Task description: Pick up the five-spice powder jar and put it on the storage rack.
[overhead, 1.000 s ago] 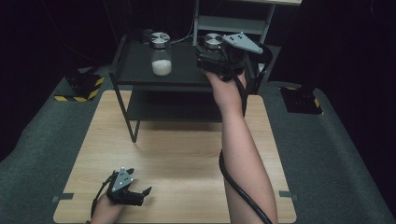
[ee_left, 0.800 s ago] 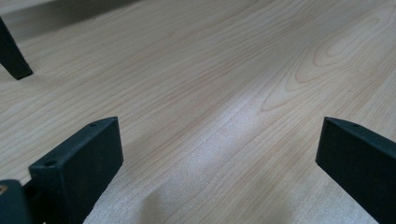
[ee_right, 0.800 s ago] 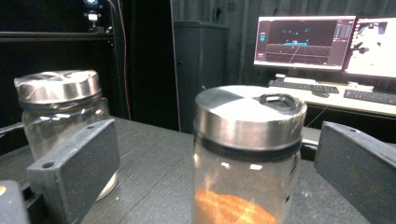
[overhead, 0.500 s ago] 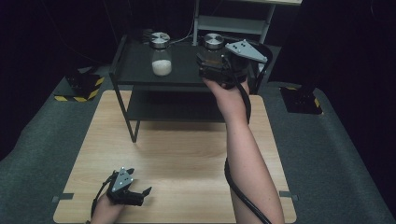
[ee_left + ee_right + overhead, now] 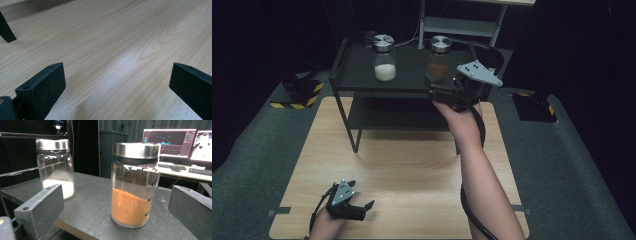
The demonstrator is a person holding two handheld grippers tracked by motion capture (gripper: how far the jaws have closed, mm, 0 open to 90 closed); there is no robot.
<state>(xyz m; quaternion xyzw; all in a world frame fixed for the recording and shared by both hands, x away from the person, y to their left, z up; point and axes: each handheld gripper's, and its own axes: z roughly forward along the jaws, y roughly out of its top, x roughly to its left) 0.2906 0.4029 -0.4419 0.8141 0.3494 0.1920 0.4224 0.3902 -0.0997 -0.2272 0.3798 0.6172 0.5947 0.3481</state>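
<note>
1. High above the pale wooden table [image 5: 412, 175], the fixed camera shows a black two-tier metal shelf [image 5: 407, 85] standing at the table's far edge. Two glass jars with silver metal lids stand upright on its top tier: the jar of orange-brown powder [image 5: 439, 59] toward the right and the jar of white powder [image 5: 384, 58] to its left, well apart from each other. The right gripper [image 5: 432, 86], held up in the person's raised right hand, sits at the shelf's front edge just beside the orange-brown jar, its jaws pointing at the jar. The left gripper [image 5: 362, 207] rests low over the near left part of the table, far from the shelf, jaws parted.

2. Along the left gripper's own view, both black jaws stand wide apart, released, with bare wood grain of the table [image 5: 112, 50] between them. One black shelf leg [image 5: 6, 30] stands on the table at the upper left.

3. Along the right gripper's own view, the jaws are spread wide and grip nothing. The orange-brown jar [image 5: 132, 187] stands upright on the dark shelf top [image 5: 92, 202], between the two jaws but farther out, touching neither. The white-powder jar [image 5: 55, 170] stands farther back to the left. Lit computer monitors [image 5: 170, 140] glow behind.
</note>
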